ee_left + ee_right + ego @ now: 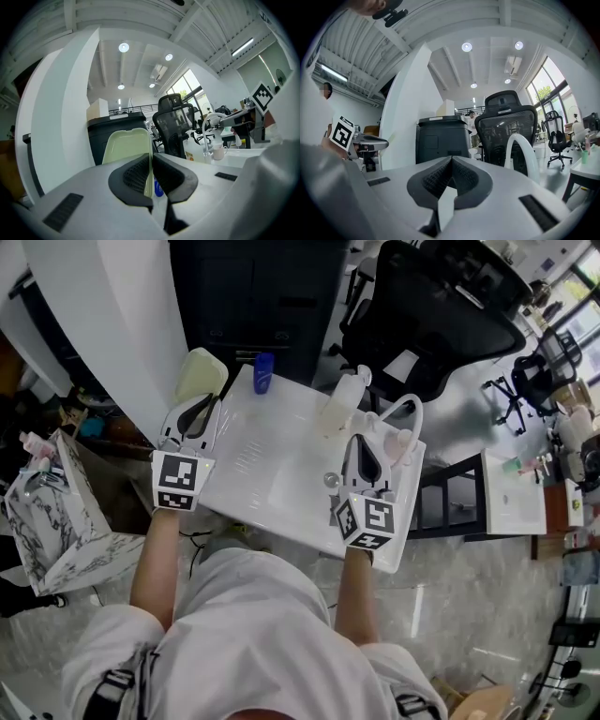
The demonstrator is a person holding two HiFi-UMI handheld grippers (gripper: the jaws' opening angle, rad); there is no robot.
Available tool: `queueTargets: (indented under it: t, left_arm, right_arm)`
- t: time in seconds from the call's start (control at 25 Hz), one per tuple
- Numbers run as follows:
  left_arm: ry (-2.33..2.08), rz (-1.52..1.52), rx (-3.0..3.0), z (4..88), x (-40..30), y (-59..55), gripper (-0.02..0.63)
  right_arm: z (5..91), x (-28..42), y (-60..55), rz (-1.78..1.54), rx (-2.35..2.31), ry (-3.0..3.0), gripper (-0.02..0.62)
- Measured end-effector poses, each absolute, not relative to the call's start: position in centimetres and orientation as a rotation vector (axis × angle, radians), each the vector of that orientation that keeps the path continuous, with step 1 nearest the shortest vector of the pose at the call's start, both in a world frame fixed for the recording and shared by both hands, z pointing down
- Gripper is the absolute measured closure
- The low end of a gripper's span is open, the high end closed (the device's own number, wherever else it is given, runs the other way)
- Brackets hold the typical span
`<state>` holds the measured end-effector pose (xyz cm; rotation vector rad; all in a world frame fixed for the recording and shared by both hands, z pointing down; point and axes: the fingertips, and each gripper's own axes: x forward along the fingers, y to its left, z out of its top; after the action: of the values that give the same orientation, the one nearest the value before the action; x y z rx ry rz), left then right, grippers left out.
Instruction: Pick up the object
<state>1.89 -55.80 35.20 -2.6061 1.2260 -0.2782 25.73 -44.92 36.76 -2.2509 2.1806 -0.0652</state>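
Note:
On the white table [272,456] a small blue object [264,371] lies at the far edge, and a tiny shiny ball [330,480] sits near my right gripper [362,442]. That gripper rests at the table's right side, jaws shut with nothing between them [451,161]. At the table's left edge my left gripper [204,407] is also shut and empty [151,164]. Just beyond its tips stands a pale green container [125,145], with the blue object [158,187] low behind the pads.
A translucent jug [342,399], a pink cup [403,442] and a white arched handle [520,150] crowd the table's far right. A black cabinet [262,296] and office chair [422,315] stand behind. A patterned bag [56,512] sits on the floor at left.

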Motion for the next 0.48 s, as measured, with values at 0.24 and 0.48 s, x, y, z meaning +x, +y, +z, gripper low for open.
queueTargets:
  t: [0.24,0.48]
  left_arm:
    - [1.232,-0.278,-2.596,35.14,1.51,-55.68,0.565]
    - [1.236,-0.281,-2.589,35.22,1.24,-55.69,0.566]
  right_arm:
    - [36.76,25.85,-44.74,-0.064,-2.255,2.169,0.592]
    - [36.78,26.00,-44.80,-0.059,-2.259,2.170,0.592]
